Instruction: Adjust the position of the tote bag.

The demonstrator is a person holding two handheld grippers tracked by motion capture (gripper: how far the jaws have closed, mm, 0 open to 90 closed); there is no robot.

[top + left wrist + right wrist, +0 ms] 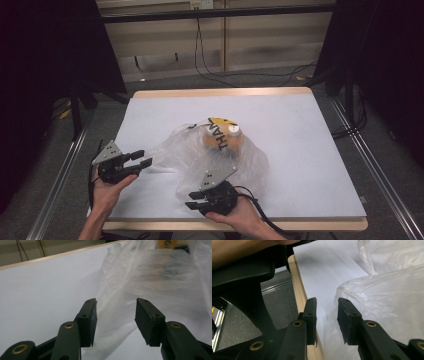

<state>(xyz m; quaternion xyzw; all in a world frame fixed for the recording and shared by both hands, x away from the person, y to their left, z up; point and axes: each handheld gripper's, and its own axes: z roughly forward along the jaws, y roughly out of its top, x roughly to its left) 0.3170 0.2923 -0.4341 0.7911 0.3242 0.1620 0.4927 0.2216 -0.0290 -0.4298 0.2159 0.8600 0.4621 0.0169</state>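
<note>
A crumpled clear plastic bag (250, 160) lies in the middle of the white table (310, 150). It carries yellow print with dark letters (220, 135), and something with a white round top (233, 129) sits inside at its far end. My left gripper (144, 157) is open at the bag's left tip; in the left gripper view a fold of the bag (150, 277) runs between and beyond the jaws (116, 315). My right gripper (190, 200) points left at the bag's near edge. Its jaws (327, 315) stand narrowly open, with the bag's edge (387, 297) beside the right one.
The table's wooden front edge (299, 287) runs just under the right gripper, with grey floor (277, 297) beyond it. The other hand's black gripper (242, 272) looms at the upper left of the right gripper view. Dark stands and cables (210, 70) lie behind the table.
</note>
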